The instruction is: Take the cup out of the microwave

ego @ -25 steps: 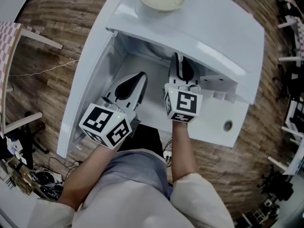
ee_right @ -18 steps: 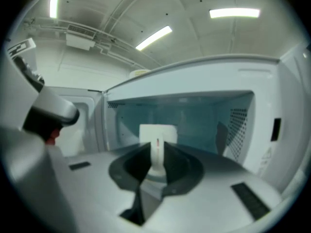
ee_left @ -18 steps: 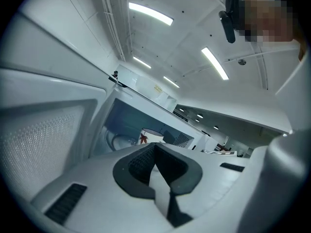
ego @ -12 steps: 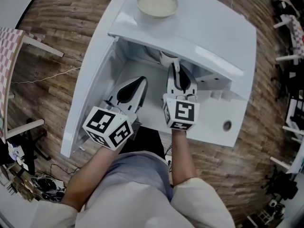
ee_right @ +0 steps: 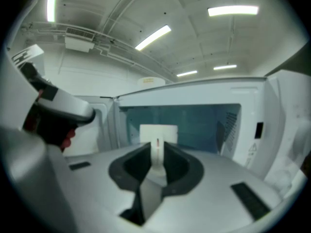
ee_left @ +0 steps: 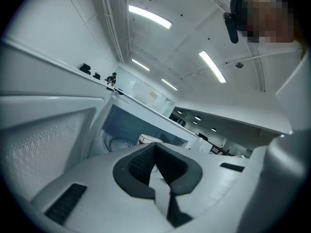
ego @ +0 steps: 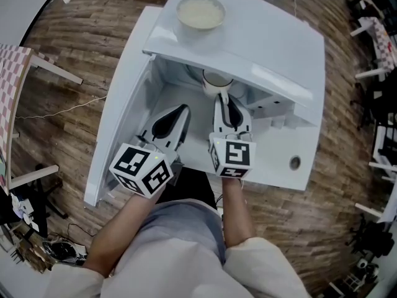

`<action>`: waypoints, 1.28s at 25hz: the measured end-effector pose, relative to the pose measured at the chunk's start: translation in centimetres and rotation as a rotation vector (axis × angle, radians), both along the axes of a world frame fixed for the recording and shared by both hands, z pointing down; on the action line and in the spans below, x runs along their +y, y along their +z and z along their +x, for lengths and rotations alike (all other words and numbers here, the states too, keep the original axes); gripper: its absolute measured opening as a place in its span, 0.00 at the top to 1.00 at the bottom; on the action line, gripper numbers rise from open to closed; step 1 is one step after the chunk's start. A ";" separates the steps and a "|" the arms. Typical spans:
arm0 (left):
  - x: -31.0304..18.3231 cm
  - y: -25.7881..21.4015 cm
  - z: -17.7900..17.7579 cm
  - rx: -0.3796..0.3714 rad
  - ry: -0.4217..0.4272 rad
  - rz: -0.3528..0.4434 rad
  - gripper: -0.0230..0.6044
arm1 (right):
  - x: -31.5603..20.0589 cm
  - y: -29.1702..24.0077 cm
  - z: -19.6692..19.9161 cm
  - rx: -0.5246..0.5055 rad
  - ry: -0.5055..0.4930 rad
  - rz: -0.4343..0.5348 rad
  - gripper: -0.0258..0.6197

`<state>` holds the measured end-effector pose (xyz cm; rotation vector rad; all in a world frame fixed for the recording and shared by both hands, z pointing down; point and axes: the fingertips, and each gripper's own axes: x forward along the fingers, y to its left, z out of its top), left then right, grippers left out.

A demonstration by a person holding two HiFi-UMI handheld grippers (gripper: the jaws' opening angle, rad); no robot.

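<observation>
As seen in the head view, the white microwave (ego: pixel 248 36) stands with its door (ego: pixel 121 104) open over a plank floor (ego: pixel 74 48), a bowl (ego: pixel 200 12) on top, the cup (ego: pixel 217 81) at the cavity mouth | left gripper view: left gripper (ee_left: pixel 154 147) closed, empty; strip lights (ee_left: pixel 149 16) on the ceiling | right gripper view: right gripper (ee_right: pixel 158 149) clamped on the cup's wall.

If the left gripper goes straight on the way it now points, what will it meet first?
Most likely the cup, held by the right gripper: it shows just past the left gripper's shut tips, before the microwave cavity. Depth is unclear; it may pass beside.
</observation>
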<state>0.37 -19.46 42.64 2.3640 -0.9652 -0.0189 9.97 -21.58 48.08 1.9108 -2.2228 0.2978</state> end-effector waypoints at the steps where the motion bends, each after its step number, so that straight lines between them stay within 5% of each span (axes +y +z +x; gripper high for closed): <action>1: 0.1 -0.1 0.0 0.007 0.001 -0.002 0.95 | 0.3 -0.1 -0.2 0.001 -0.003 -0.003 0.85; 32: 4.1 -3.3 -1.2 0.096 0.068 0.040 0.95 | 7.7 -5.2 -3.9 -0.018 -0.033 0.023 0.85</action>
